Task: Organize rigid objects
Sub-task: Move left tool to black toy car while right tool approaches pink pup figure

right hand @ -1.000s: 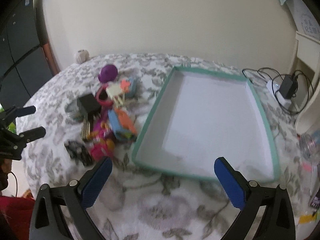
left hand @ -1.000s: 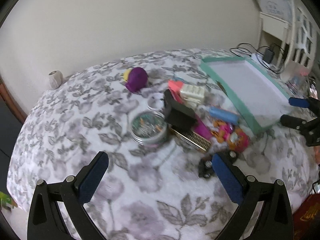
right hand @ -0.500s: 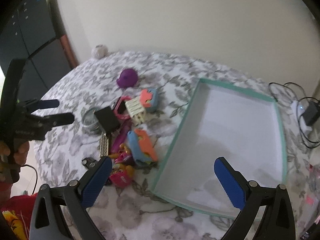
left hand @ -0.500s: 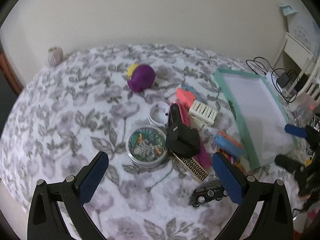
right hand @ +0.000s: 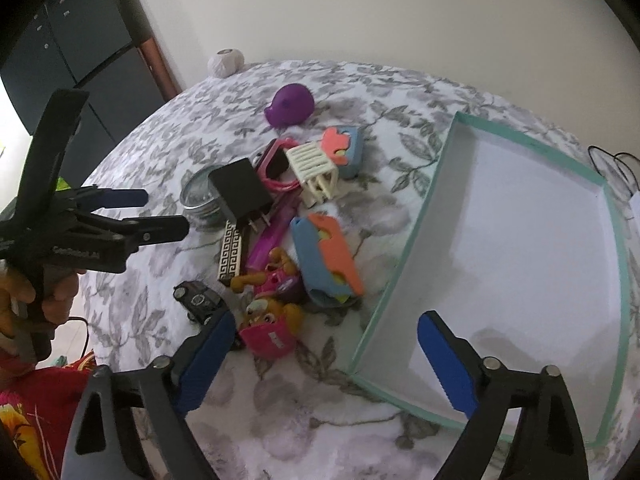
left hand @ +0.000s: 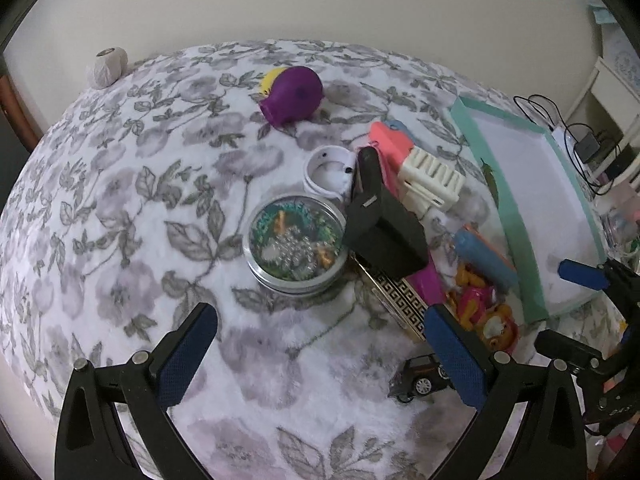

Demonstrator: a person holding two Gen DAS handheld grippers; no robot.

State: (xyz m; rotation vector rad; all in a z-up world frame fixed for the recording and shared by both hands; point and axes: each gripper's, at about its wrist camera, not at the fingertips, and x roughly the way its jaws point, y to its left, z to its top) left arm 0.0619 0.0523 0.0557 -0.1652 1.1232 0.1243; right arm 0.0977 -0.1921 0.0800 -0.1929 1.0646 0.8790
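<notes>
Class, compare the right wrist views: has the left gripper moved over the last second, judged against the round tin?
Yes. The left gripper has moved in from the view's left edge toward the pile; its fingertips now nearly reach the round tin, and its jaws stand open.

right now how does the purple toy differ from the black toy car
The purple toy is rounded, one bright colour, and sits alone at the far side of the pile. The black toy car is smaller, boxy, with wheels, and lies at the near edge beside the pink figure. Both rest on the floral cloth, outside the tray.
</notes>
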